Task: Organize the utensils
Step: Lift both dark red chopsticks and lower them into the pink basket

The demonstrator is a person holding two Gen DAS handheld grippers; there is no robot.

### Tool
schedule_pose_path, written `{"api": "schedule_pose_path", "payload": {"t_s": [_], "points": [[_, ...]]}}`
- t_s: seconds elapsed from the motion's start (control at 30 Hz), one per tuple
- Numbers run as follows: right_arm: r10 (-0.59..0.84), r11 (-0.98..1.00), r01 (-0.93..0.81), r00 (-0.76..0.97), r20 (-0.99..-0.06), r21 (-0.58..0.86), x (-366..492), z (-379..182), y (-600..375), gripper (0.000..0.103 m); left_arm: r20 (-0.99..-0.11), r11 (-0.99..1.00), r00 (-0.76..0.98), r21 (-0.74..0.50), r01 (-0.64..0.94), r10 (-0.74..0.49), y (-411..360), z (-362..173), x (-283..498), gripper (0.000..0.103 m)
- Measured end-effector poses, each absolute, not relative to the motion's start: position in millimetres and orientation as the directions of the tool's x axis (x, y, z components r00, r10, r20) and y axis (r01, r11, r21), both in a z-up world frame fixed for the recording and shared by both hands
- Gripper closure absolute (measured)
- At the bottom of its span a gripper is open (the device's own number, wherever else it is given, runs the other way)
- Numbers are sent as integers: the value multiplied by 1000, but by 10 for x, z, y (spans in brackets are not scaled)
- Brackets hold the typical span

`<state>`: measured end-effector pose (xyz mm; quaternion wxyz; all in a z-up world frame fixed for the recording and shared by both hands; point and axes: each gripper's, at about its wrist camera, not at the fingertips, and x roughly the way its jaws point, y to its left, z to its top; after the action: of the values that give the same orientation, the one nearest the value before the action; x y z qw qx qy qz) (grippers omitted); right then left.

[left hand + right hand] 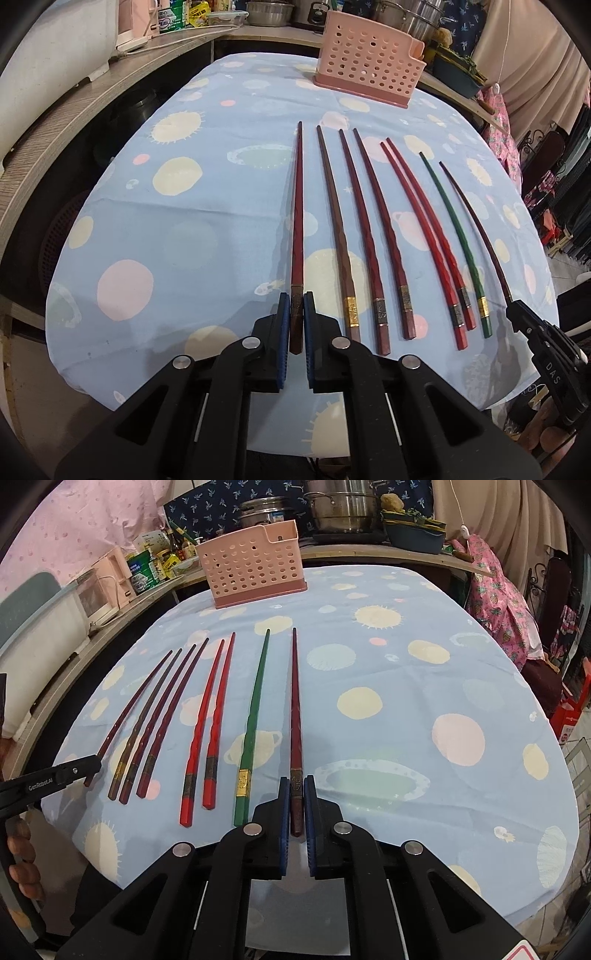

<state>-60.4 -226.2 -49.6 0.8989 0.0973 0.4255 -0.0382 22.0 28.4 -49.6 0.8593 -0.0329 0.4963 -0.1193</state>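
Observation:
Several chopsticks lie side by side on the blue spotted tablecloth (pixel 184 229), thick ends toward me. My left gripper (pixel 296 300) is shut on the thick end of the leftmost dark red chopstick (pixel 298 206), which still rests flat on the cloth. In the right wrist view my right gripper (pixel 296 783) is shut on the thick end of the rightmost dark red chopstick (pixel 295 701). Between them lie a green chopstick (pixel 255 701), a bright red pair (pixel 210 716) and brown-red ones (pixel 369 221). The pink perforated utensil holder (pixel 365 59) stands upright at the table's far edge.
A wooden counter (pixel 74 122) curves round the left and back with pots (pixel 343 509), bottles and boxes on it. Pink patterned fabric (pixel 495 602) hangs at the right. A person's fingers (pixel 22 864) show at the lower left of the right wrist view.

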Motion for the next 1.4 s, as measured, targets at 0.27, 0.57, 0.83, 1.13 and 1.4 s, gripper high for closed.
{"api": "schedule_pose_path", "payload": {"t_s": [0.27,0.57,0.83,1.13,1.4], "points": [[14,970,163,699,-715,178,-636,-137,-2376,95,-806,965,530,-209,162,-263,363,-154,202,96],[-9,967,164,786,-618,194,-507,460,-2552,95,-723,961,633,-222,167,-277,430,470,351,96],[-27,968,156,846,-533,198,-177,967,-2712,95,-650,965,714,-205,164,-259,396,995,752,96],[-25,964,148,877,-479,219,284,1324,-2853,95,-594,970,768,-179,163,-239,259,1415,1274,96],[0,958,112,921,-388,265,682,1774,-2915,95,-503,961,823,-204,185,-265,108,1943,1571,96]]}}
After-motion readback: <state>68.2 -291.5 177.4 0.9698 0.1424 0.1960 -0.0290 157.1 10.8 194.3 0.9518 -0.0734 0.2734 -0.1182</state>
